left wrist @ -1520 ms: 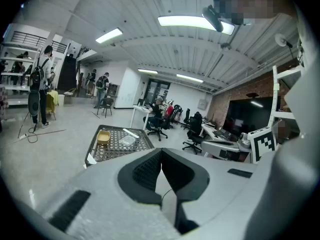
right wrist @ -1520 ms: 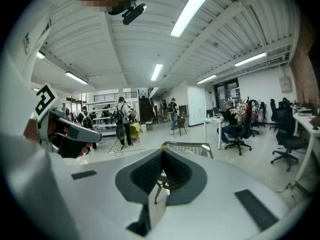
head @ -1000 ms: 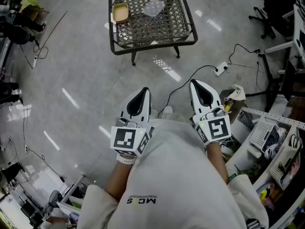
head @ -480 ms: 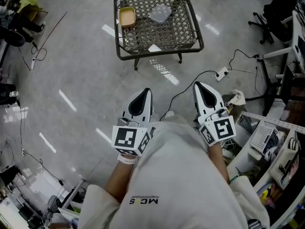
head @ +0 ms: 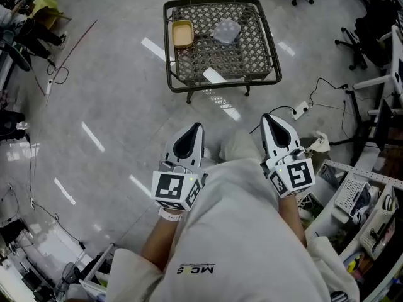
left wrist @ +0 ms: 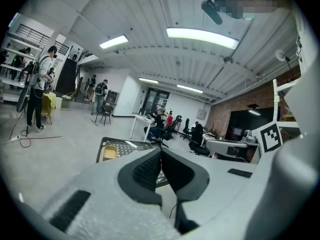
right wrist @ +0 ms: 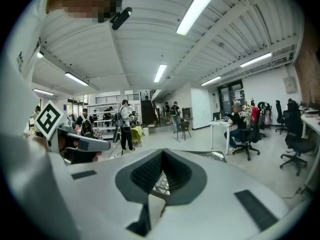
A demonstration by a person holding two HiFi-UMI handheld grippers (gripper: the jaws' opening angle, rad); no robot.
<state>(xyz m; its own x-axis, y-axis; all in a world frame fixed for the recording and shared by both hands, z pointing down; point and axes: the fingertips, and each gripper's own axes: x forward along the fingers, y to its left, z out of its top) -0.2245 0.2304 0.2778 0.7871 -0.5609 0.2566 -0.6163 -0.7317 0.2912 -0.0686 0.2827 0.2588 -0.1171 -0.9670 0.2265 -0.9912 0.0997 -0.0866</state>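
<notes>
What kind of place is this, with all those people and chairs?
Most likely a big open office or workshop. There are desks with rolling office chairs, a large dark screen on a brick wall, long strip lights on a ribbed ceiling, and cables across the bare floor.

Quantity list:
- Grippers: 2, namely 1 left gripper [head: 196,128] and 1 right gripper [head: 267,118].
- 1 mesh table [head: 167,46], carrying 3 items.
- 1 tan tray [head: 182,33], at its far left corner.
- 1 clear container [head: 225,31], by its far edge.
- 1 white strip [head: 214,76], at its near edge.
- 1 power strip [head: 300,109], on the floor.
</notes>
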